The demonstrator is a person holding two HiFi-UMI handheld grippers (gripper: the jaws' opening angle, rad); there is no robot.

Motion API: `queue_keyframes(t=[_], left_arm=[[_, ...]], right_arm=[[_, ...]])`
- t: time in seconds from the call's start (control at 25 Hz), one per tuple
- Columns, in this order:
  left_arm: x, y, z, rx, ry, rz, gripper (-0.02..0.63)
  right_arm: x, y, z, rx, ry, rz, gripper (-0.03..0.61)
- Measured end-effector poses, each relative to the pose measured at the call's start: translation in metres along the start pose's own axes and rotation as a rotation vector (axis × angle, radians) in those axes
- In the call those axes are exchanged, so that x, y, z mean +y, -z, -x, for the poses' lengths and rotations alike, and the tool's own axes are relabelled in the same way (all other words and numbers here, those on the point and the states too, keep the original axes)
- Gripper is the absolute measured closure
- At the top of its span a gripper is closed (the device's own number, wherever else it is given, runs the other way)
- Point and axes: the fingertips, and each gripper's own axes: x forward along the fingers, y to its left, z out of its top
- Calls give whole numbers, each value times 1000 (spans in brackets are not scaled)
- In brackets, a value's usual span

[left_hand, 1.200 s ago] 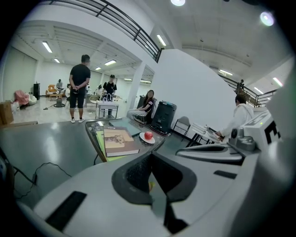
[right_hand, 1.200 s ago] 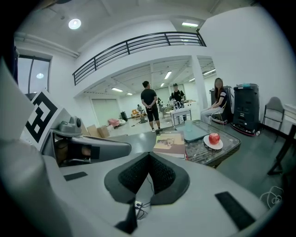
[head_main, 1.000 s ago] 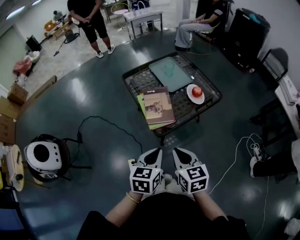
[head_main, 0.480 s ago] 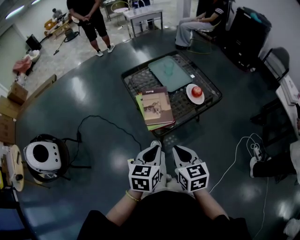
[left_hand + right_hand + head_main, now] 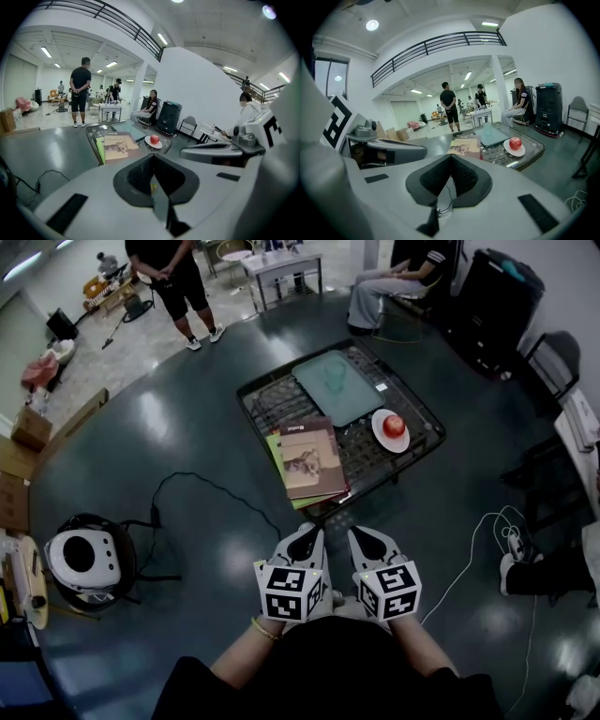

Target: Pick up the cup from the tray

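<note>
A clear cup (image 5: 335,374) stands upright on a pale green tray (image 5: 349,395) at the far side of a low mesh-topped table (image 5: 265,401). In the right gripper view the cup (image 5: 487,127) and tray (image 5: 493,137) show far ahead. My left gripper (image 5: 313,539) and right gripper (image 5: 357,539) hang side by side over the dark floor, well short of the table. Both are shut with nothing between the jaws, as the left gripper view (image 5: 151,158) and right gripper view (image 5: 450,158) confirm.
On the table lie a stack of books (image 5: 307,460) and a red apple (image 5: 394,424) on a white plate (image 5: 379,435). A black cable (image 5: 202,488) loops on the floor; a round white device (image 5: 82,557) sits left. A person (image 5: 173,282) stands beyond; another sits (image 5: 394,282).
The head view has shifted slightly, so the table sits a little lower and nearer. Both grippers stay shut, side by side, edged slightly forward.
</note>
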Motion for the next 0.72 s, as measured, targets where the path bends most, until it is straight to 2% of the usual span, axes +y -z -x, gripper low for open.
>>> queue_keyframes(t=[0.72], left_arm=[[53,-62,-76,30,26,-22,606]], right_arm=[[-50,-52,-72,9,50,-35,577]])
